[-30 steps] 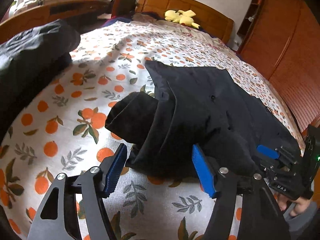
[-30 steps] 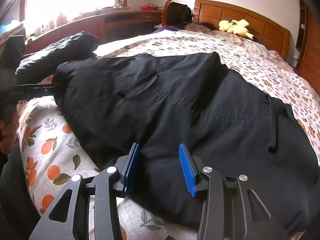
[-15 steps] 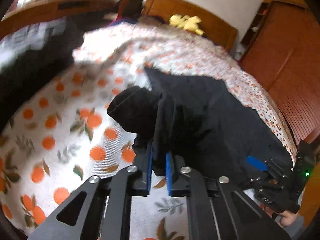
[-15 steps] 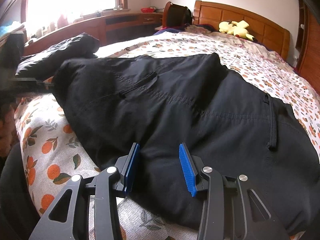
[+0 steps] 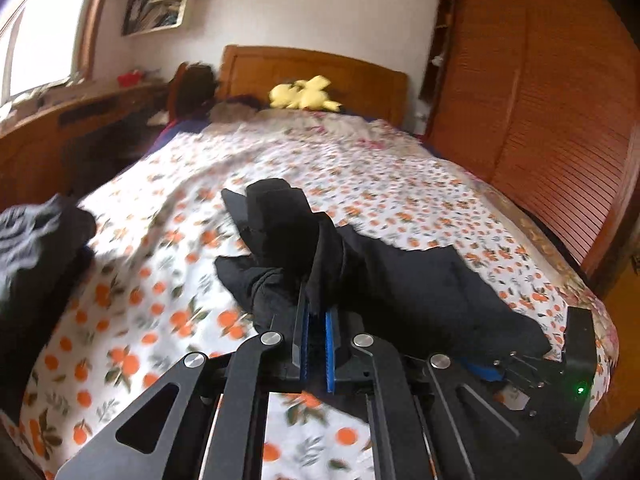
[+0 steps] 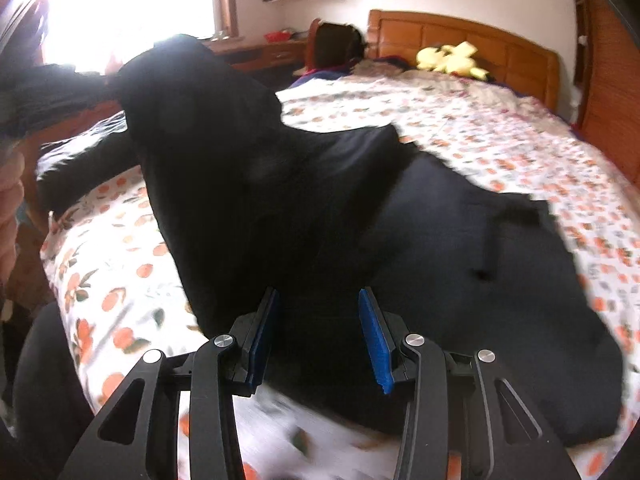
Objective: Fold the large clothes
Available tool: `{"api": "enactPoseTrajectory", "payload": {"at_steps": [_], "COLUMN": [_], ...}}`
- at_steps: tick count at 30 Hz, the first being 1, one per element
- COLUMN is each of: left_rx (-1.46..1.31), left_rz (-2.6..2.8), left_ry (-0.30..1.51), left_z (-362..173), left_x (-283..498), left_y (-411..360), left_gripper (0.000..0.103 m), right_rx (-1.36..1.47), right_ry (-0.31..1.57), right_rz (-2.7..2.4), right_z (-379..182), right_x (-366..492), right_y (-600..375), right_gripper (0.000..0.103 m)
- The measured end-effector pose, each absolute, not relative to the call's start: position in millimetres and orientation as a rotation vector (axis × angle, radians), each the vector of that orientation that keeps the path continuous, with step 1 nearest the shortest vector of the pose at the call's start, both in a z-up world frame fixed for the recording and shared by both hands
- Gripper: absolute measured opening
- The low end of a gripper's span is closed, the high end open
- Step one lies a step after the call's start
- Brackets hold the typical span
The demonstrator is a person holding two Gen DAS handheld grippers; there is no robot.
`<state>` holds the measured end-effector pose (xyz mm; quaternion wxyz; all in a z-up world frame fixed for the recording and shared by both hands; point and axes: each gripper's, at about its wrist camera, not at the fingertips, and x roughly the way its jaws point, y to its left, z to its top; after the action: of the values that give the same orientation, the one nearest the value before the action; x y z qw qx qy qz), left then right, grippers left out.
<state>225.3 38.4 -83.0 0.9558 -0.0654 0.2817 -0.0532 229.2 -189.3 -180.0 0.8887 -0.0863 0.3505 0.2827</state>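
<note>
Orange-printed bedsheet [image 5: 168,308] covers the bed beneath both tools, and a black garment [image 6: 460,248], seemingly trousers, lies spread across it. Nearest in the left wrist view, the left gripper [image 5: 316,344] has just closed: its blue pads stand almost together with a bunched edge of the garment [image 5: 280,248] pinched between them, and the cloth rises ahead of the jaws in a crumpled peak clear of the sheet. In the right wrist view, the right gripper [image 6: 316,336] holds its jaws half apart with black fabric lying between and under them; the pads do not visibly press it, so whether they grip cannot be told. Ahead and left of those jaws, the lifted end stands up as a dark hump. Both tools point down at a slant toward the bed. The step in hand looks like lifting one end to fold it over the rest; next, the pinched edge probably needs carrying across toward the right gripper's side and laying flat. Beyond, a yellow plush toy [image 5: 304,94] rests by the wooden headboard [image 6: 480,40].
</note>
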Motion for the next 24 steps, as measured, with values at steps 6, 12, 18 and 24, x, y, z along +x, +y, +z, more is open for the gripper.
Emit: {"api": "enactPoseTrajectory", "payload": {"at_steps": [6, 12, 18, 24], "left_rx": [-0.072, -0.037, -0.011, 0.044], "left_rz": [-0.203, -0.31, -0.416, -0.449], "left_ry": [0.551, 0.555, 0.61, 0.687], "left_z": [-71.4, -75.4, -99.2, -133.5], "left_x": [238.2, 244.4, 247.8, 255.4], "left_y": [-24.5, -81.6, -136.7, -167.6], "left_gripper": [0.005, 0.004, 0.004, 0.004], "right_rx": [-0.168, -0.143, -0.129, -0.126], "right_ry": [0.687, 0.674, 0.675, 0.681], "right_rz": [0.471, 0.385, 0.334, 0.292], "right_z": [-161.1, -152.8, -147.7, -143.3], "right_x": [227.7, 224.0, 208.9, 196.6], "right_y": [-250.5, -302.6, -343.8, -373.8], "right_gripper": [0.04, 0.04, 0.04, 0.04]}}
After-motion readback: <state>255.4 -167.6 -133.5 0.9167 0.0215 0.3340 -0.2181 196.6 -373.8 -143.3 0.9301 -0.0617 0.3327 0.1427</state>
